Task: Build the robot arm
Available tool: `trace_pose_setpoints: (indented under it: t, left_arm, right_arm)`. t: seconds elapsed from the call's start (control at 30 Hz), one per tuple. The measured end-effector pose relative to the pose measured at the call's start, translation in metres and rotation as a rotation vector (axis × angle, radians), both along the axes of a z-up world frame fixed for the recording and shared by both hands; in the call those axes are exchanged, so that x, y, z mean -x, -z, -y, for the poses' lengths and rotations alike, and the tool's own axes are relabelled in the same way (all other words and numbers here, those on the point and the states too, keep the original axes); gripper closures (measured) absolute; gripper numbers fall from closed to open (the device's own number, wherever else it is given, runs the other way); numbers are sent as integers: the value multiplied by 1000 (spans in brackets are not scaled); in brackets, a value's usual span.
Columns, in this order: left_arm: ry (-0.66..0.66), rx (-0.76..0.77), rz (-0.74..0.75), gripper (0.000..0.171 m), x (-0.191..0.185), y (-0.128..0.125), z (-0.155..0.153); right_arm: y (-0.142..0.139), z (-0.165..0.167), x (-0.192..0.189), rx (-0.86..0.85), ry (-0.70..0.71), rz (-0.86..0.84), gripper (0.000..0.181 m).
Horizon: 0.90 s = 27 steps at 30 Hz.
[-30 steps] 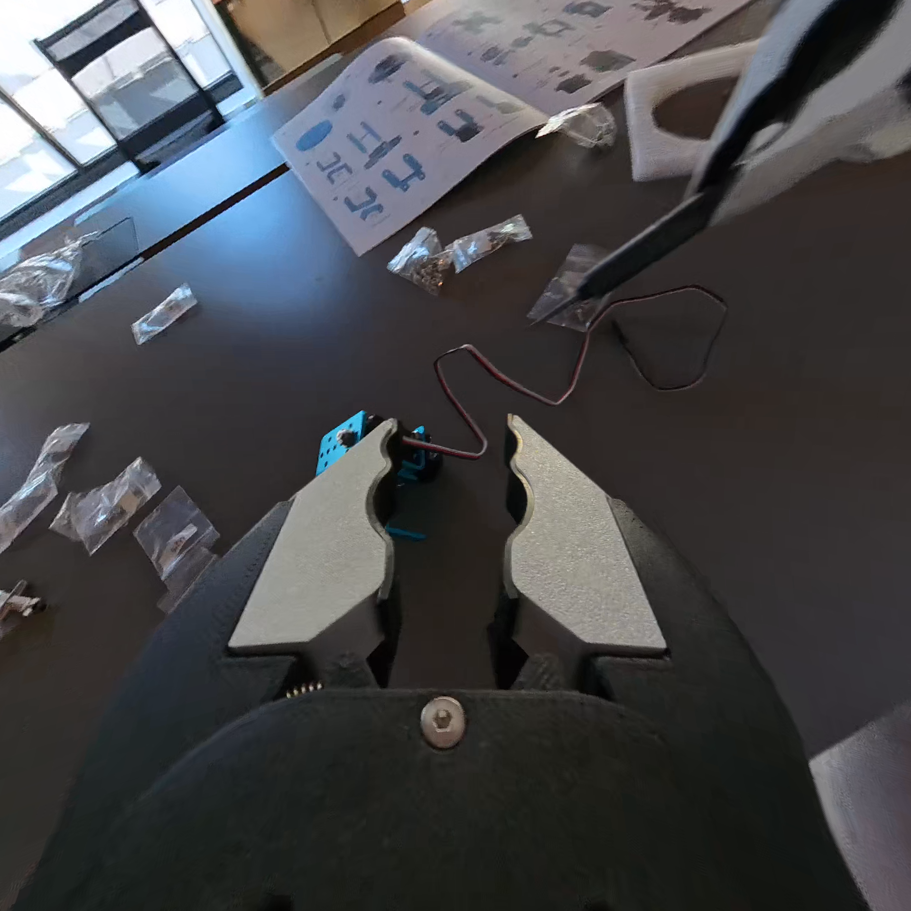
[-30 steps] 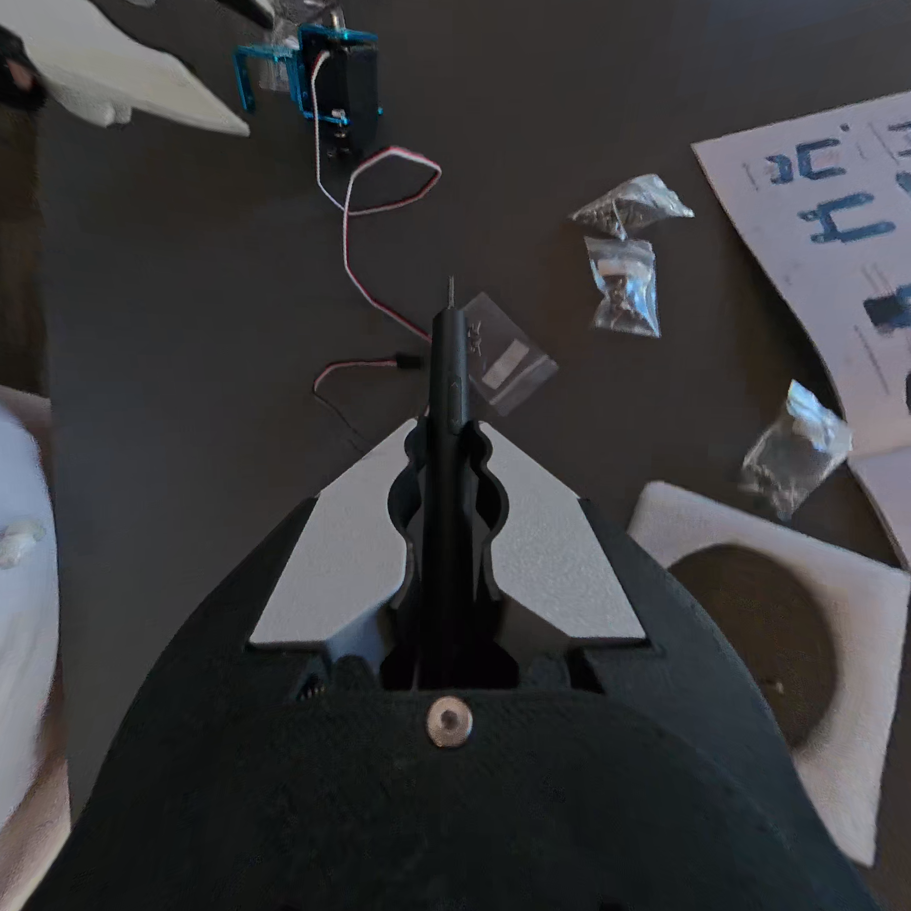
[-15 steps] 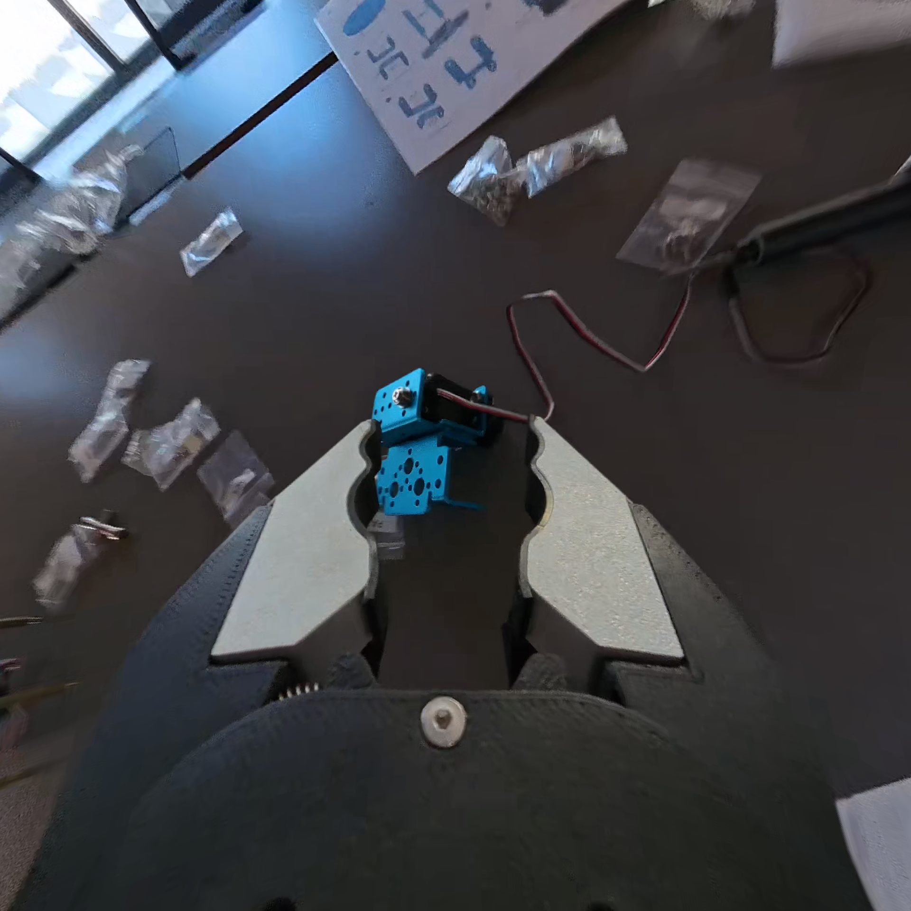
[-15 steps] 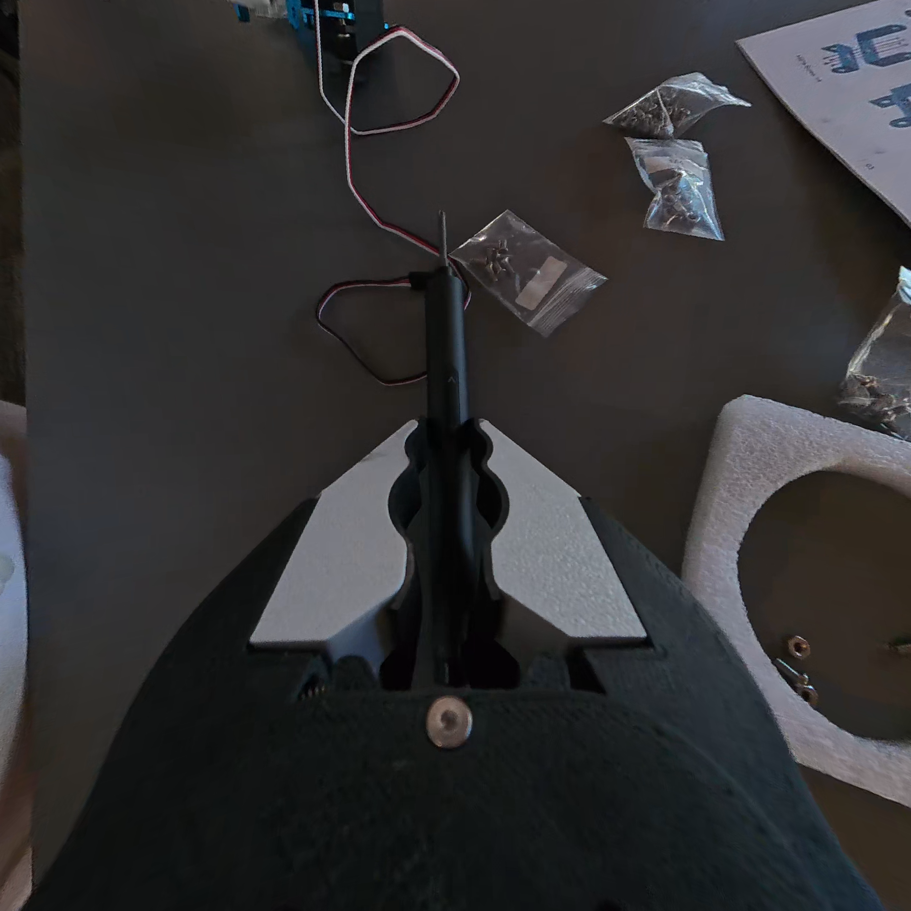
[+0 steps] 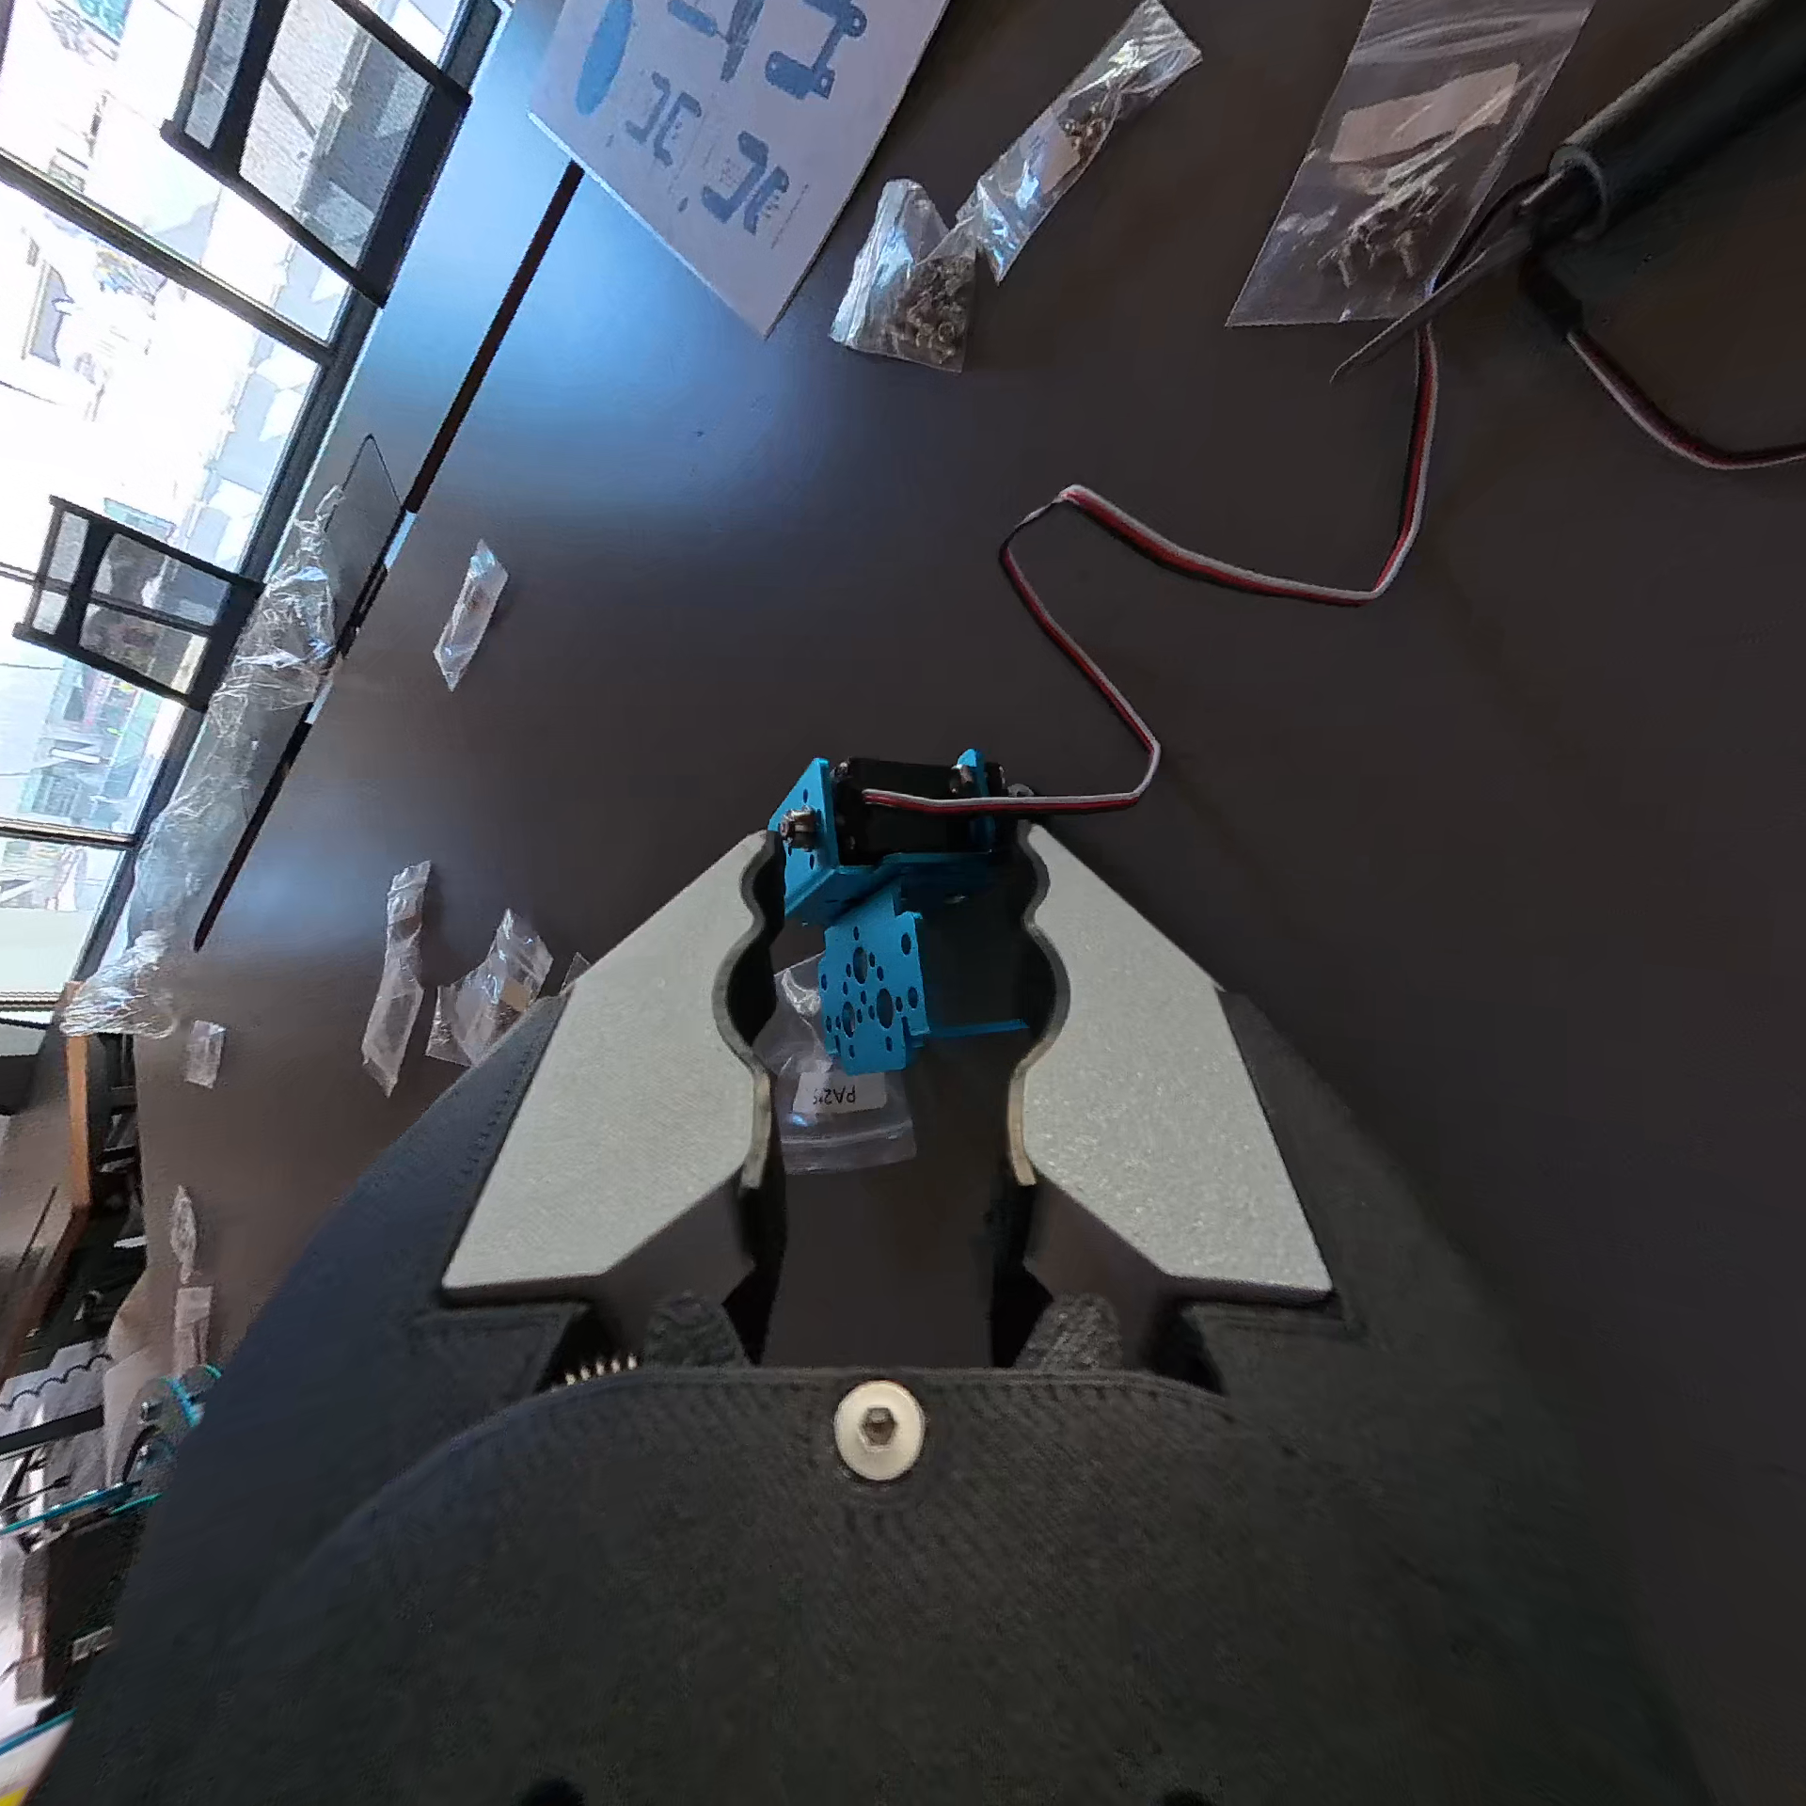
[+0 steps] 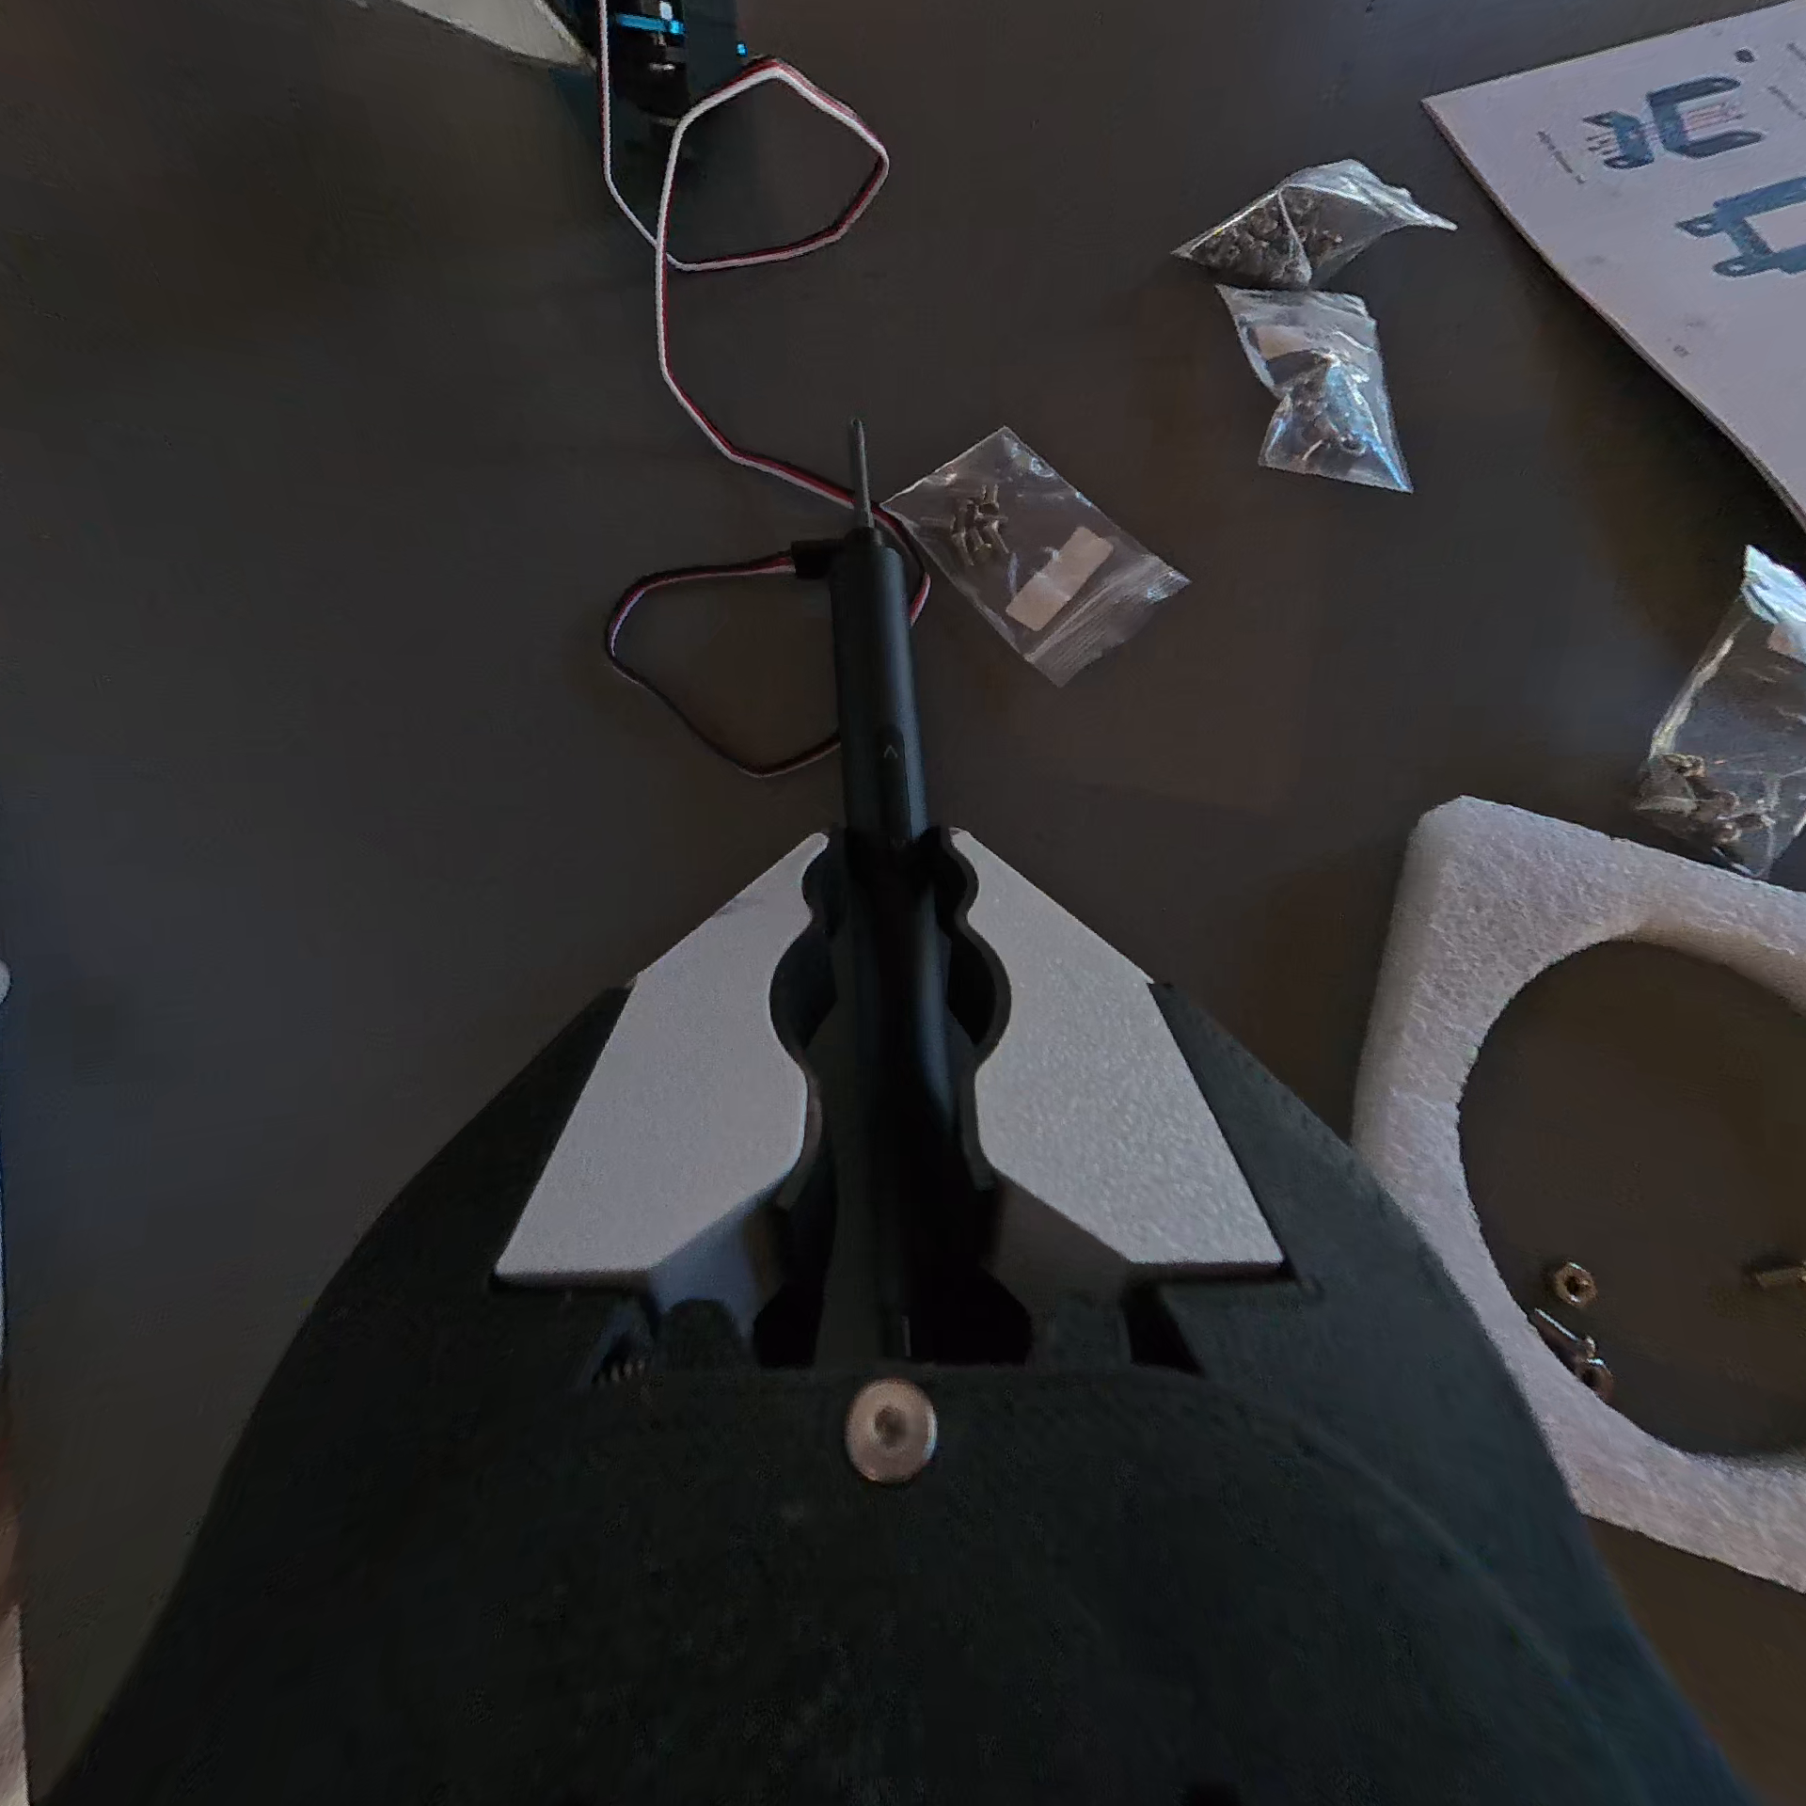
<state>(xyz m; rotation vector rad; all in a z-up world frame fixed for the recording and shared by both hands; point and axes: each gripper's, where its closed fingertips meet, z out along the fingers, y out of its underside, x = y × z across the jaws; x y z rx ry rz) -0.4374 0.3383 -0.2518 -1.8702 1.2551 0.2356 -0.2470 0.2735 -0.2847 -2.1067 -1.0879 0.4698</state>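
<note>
Dark table (image 6: 293,489); right gripper (image 6: 887,840) clamps screwdriver (image 6: 880,684) pointing forward.

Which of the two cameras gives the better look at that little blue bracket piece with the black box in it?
The left wrist view: the blue bracket assembly sits whole between the open left gripper fingers, holes and screw visible. The right wrist view shows only a cropped sliver of it at the top edge.

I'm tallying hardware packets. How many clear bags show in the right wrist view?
4. One beside the screwdriver tip, two stacked near the printed sheet, one at the right edge above the foam. More may lie outside the frame.
</note>
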Motion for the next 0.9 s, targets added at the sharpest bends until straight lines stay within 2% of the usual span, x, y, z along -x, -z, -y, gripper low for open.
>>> trace_pose_setpoints:
  t: [0.37, 0.43, 0.5, 0.63, 0.7, 0.77, 0.83, 0.9]
  left_arm:
    - [27, -105, -19, 123, -6, -6, 5]
    - [21, -84, 11, 122, -5, -6, 8]
    - [10, -47, 74, 123, -2, -9, 11]
    - [-24, 119, 357, 123, 6, -22, 18]
    - [-45, 188, 462, 115, 17, -25, 12]
    - [-35, 249, 551, 111, 23, -24, 5]
    - [-24, 304, 624, 103, 24, -20, 0]
    - [1, 314, 660, 104, 22, -17, -3]
  right_arm:
    - [1, -2, 2, 2, 27, 29, 164]
    - [2, -3, 0, -3, 27, 61, 156]
    - [-5, -4, 3, -22, 16, 53, 144]
    - [-48, -10, 29, -122, -50, -82, 144]
    - [-67, -20, 51, -169, -61, -164, 144]
    - [-72, -28, 81, -147, -103, -231, 143]
    - [-75, -31, 114, -128, -169, -299, 130]
    - [-76, -33, 141, -127, -231, -344, 129]
